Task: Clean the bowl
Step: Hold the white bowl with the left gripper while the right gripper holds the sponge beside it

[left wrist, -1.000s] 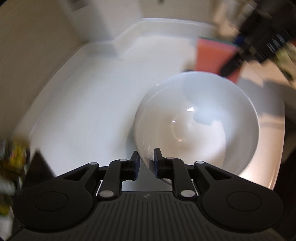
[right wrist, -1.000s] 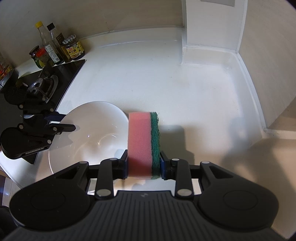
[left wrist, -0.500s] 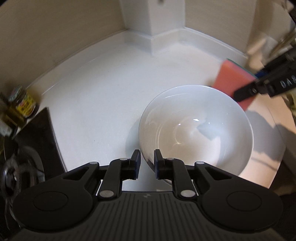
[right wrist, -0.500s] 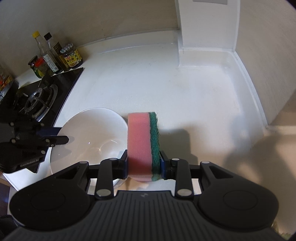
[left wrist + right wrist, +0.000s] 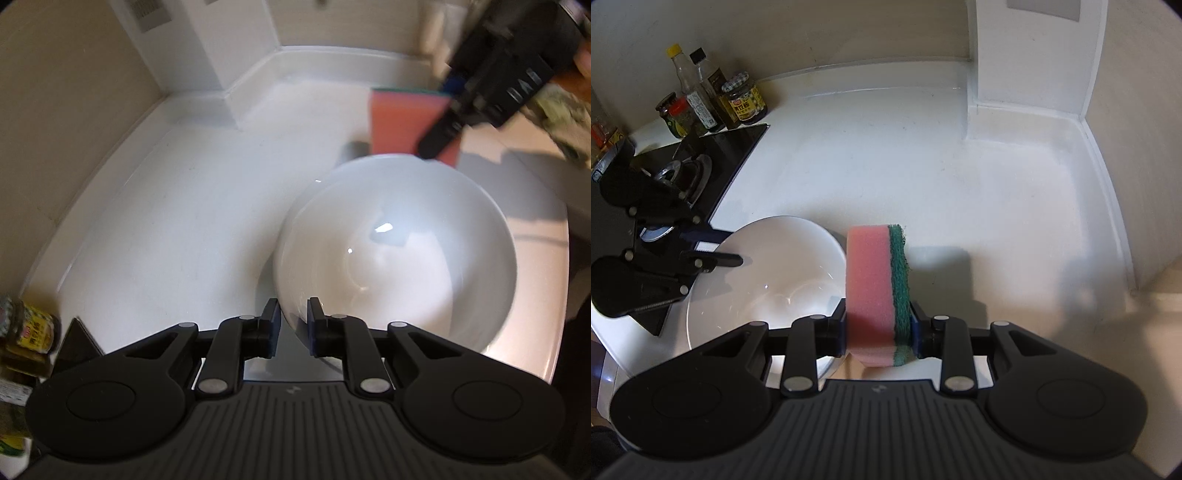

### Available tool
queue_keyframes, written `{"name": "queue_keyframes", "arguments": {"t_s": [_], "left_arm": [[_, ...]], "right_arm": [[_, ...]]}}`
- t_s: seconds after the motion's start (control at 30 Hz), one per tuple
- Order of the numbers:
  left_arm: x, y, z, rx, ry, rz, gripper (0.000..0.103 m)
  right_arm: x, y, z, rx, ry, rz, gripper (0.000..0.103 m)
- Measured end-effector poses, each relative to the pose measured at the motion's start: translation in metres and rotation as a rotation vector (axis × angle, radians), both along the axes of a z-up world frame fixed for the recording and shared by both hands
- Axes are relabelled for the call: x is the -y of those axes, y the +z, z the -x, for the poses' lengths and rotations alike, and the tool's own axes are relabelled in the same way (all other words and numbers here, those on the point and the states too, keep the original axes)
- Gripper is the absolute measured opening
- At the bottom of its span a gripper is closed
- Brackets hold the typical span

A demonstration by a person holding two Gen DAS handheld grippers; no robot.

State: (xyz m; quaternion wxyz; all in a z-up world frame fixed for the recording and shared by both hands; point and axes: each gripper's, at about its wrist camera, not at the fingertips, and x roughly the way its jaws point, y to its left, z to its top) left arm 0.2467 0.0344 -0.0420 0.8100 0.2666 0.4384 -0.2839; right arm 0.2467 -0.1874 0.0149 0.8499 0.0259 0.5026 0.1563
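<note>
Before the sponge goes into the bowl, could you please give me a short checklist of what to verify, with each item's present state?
1. Sponge clamped in right gripper: ok.
2. Bowl rim between the closing fingers of left gripper: ok.
3. Left pads firmly pressing the rim: cannot tell.
4. Bowl upright on the counter, inside unobstructed: ok.
5. Sponge over the bowl: not ok, it sits beside the rim.
6. Bowl clear of the stove: ok.
</note>
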Motion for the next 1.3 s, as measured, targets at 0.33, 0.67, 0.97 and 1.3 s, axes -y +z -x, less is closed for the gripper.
{"name": "queue_keyframes", "arguments": {"t_s": [0.33,0.67,0.97,1.3], "left_arm": [[-0.014,-0.001,0.026,-0.041,0.41,0.156,0.01],[0.0,0.0,-0.005,-0.044,-0.034,-0.032,0.014],[-0.002,0.003,-0.008,-0.012,0.135,0.033,0.017],[-0.01,0.005,0.032,-0.004,0.236,0.054,0.011]], "right_arm": [[0.002,0.0,0.024,0.021,-0.058,-0.027,0.027],[0.004,0.0,0.012,-0.013,-0.013,-0.034,0.027],[0.004,-0.001,0.004,0.007,-0.043,-0.041,0.027],[-0.001,0.0,0.033,0.013,-0.057,-0.034,0.027]]}}
